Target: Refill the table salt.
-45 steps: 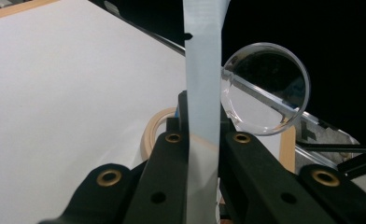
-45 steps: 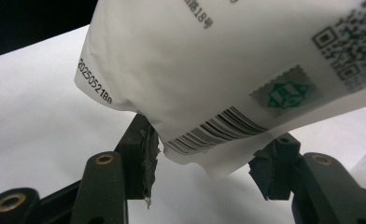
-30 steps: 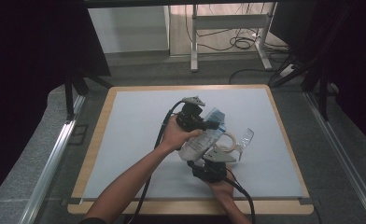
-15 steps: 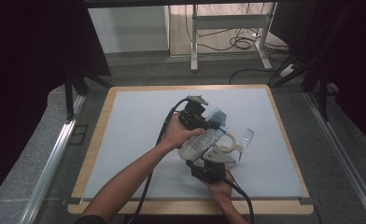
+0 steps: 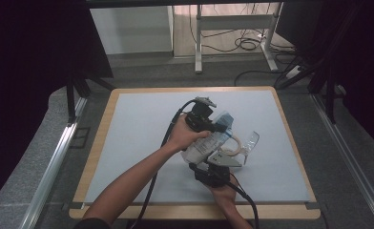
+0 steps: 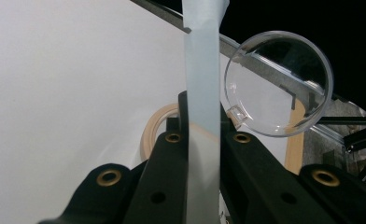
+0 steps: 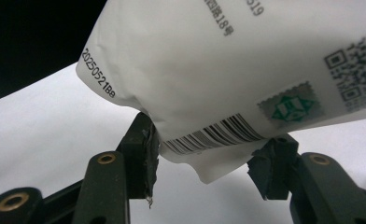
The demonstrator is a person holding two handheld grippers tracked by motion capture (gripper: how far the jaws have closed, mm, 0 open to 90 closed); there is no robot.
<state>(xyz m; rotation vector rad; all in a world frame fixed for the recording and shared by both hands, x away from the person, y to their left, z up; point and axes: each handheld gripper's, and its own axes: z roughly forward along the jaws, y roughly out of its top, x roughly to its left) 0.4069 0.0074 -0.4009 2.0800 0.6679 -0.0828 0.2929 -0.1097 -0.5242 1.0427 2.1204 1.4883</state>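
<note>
Risk: pouch may slip or tear. My left gripper is clenched on the pale blue sealed top edge of the pouch, a thin flap that could pull free or rip if the two hands draw apart. My right gripper stands about half open, its jaws on either side of the bottom corner near the barcode; the left pad touches the film, but I cannot tell whether the right pad presses, so I judge this grip loose.

Location: pouch is held above the white table mat, near its middle, between both grippers.

Nearby: clear plastic wine glass lying on its side and a roll of tape, just beside the pouch; a swing could knock them.
</note>
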